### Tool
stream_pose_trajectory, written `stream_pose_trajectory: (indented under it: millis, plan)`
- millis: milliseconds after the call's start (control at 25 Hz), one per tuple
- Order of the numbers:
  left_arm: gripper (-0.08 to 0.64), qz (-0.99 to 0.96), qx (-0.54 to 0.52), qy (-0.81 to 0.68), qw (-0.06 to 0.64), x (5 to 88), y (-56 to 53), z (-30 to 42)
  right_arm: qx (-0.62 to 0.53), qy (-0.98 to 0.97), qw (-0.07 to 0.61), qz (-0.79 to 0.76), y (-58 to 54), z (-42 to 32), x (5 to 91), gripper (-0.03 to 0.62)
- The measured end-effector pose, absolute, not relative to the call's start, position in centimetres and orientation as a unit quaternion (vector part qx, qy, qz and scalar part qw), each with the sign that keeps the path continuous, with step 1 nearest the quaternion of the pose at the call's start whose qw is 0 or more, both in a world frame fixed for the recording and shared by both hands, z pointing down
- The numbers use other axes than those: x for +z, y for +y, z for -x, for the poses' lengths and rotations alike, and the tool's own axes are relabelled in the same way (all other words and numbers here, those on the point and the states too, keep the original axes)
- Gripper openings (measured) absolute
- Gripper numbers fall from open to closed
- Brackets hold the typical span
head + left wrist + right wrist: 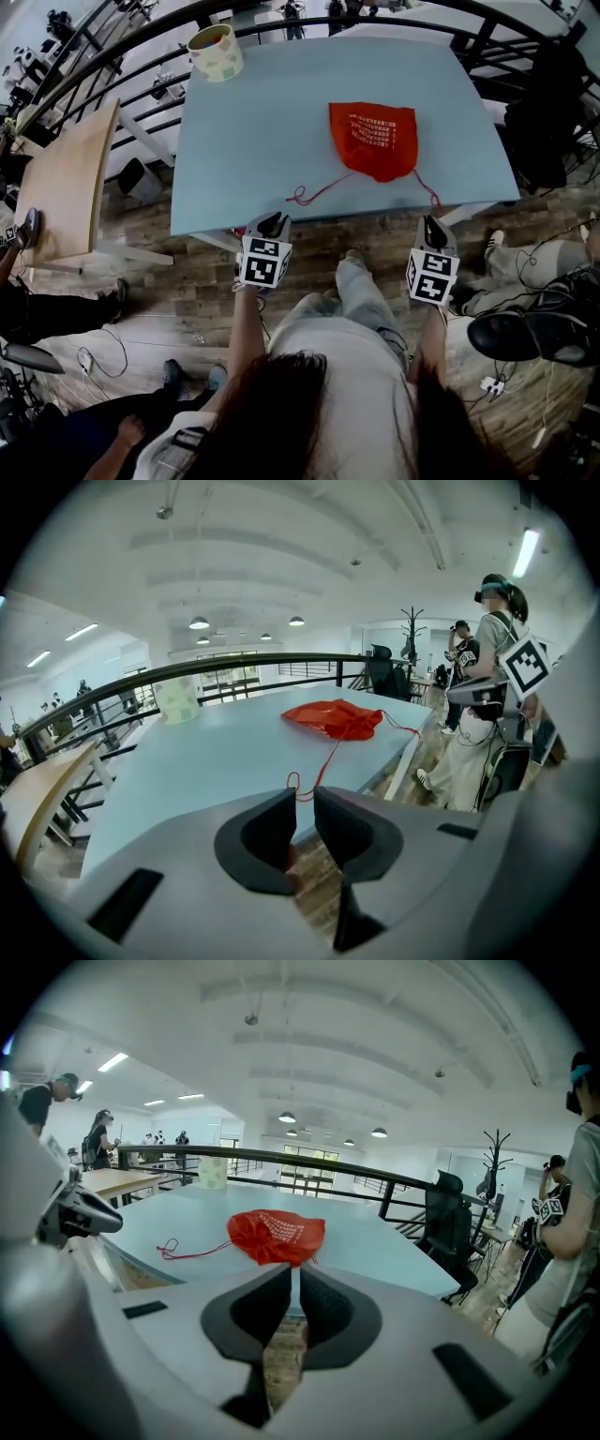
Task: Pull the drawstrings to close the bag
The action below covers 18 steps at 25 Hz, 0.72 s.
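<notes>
Both empty, jaws barely parted, the left gripper and right gripper hover short of the red bag.

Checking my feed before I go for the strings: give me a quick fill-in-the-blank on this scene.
1. The bag lying on the table is ___ in colour.
2. Its looped drawstring trails toward the left claw, whose jaws hold ___.
3. The patterned cup stands at the table's far ___ corner.
Missing words: red; nothing; left.
</notes>
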<state>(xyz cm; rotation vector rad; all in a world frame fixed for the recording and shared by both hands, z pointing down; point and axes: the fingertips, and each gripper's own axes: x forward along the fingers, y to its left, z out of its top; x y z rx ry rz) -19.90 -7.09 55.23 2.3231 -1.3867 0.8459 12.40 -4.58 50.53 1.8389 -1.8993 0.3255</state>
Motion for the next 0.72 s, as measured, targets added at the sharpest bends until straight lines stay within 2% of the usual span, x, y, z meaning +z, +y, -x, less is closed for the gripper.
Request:
stream_pose_trajectory:
  millis: [720]
  plan:
    - [0.048, -0.833, 0.247, -0.484, 0.101, 50.3, -8.3, 16.6, 0.053, -0.701, 0.214, -0.678, -5.2, -12.6, 47.1, 0.035]
